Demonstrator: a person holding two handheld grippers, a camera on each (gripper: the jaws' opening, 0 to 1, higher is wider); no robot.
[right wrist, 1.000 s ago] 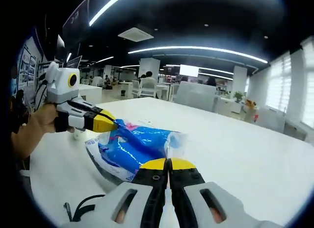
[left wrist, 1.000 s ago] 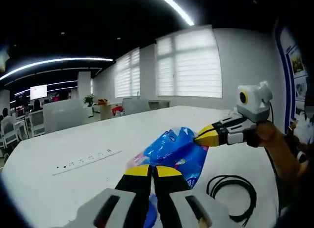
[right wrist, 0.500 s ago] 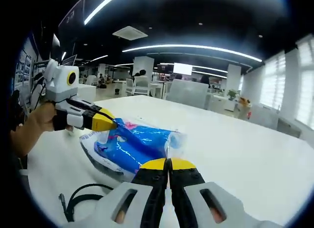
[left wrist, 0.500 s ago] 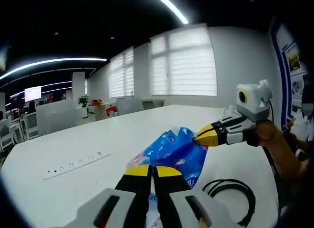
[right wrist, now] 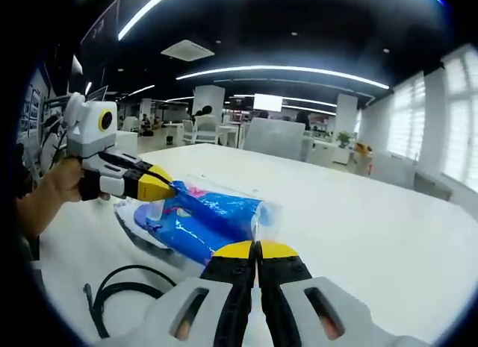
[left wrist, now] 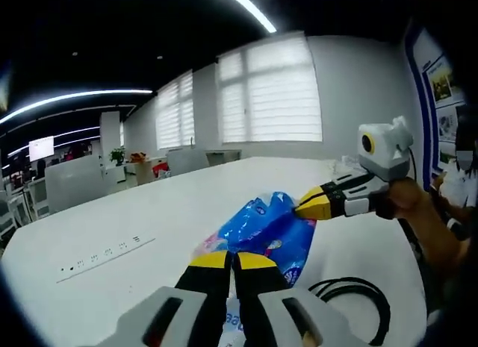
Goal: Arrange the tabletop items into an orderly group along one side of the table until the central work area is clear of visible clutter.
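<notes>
A blue plastic bag point(left wrist: 272, 227) with a clear end is stretched between both grippers above the white table point(left wrist: 179, 201). My left gripper point(left wrist: 232, 256) is shut on its near edge in the left gripper view. My right gripper point(left wrist: 302, 207) comes in from the right, shut on the bag's far end. In the right gripper view the bag point(right wrist: 205, 220) runs from my right gripper point(right wrist: 255, 248), shut on its clear end, to my left gripper point(right wrist: 163, 189), held by a hand and shut on the other end.
A coiled black cable point(left wrist: 351, 302) lies on the table beside the bag, also in the right gripper view as a cable point(right wrist: 119, 287). A white power strip point(left wrist: 104, 254) lies to the left. Desks, chairs and windows stand beyond the table.
Both grippers keep their hold on the bag. Both views have drifted, the room behind has shifted, and more of the black cable shows in the right gripper view.
</notes>
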